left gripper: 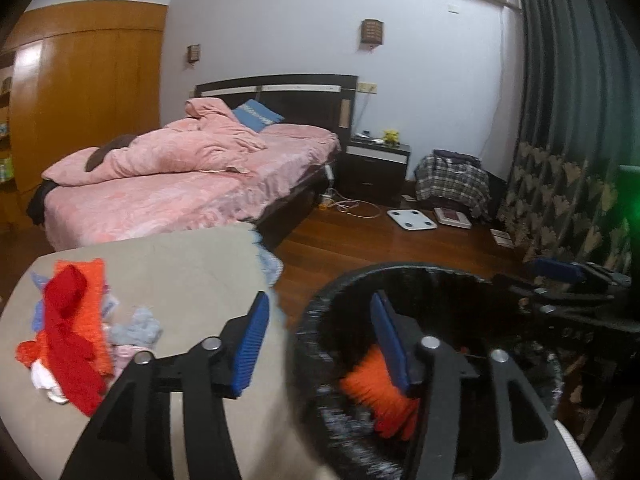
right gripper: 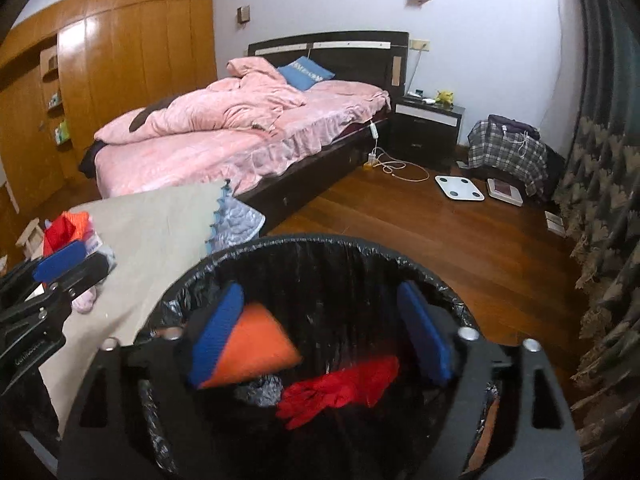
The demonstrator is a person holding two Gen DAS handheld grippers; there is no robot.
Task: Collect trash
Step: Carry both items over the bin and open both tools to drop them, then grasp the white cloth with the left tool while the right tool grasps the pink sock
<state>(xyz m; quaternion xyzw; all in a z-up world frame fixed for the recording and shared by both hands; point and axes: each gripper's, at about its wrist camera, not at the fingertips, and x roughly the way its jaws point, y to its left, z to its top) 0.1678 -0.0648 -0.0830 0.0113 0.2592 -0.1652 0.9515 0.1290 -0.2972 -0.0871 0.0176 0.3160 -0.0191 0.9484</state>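
Left gripper (left gripper: 320,344): jaws apart, about half open, nothing pinched. One blue pad (left gripper: 252,344) over the beige cloth (left gripper: 192,264), the other over the trash bin (left gripper: 400,276) w/ black bag. Orange rag (left gripper: 372,396) blurry inside the bin, just by the right pad, not squeezed.

Right gripper (right gripper: 320,336): jaws wide open, right over the bin mouth. Orange rag (right gripper: 256,352) blurry beside the left blue pad (right gripper: 218,332), can't tell if touching; not gripped from both sides. Red rag (right gripper: 340,390) lying lower in the bin.

More trash still on the beige cloth: pile of red & orange rags (left gripper: 72,328) w/ bits of light blue, pink & white.

Behind: bed w/ pink blanket (right gripper: 224,120), wood floor (right gripper: 440,240), white scale (right gripper: 459,187).
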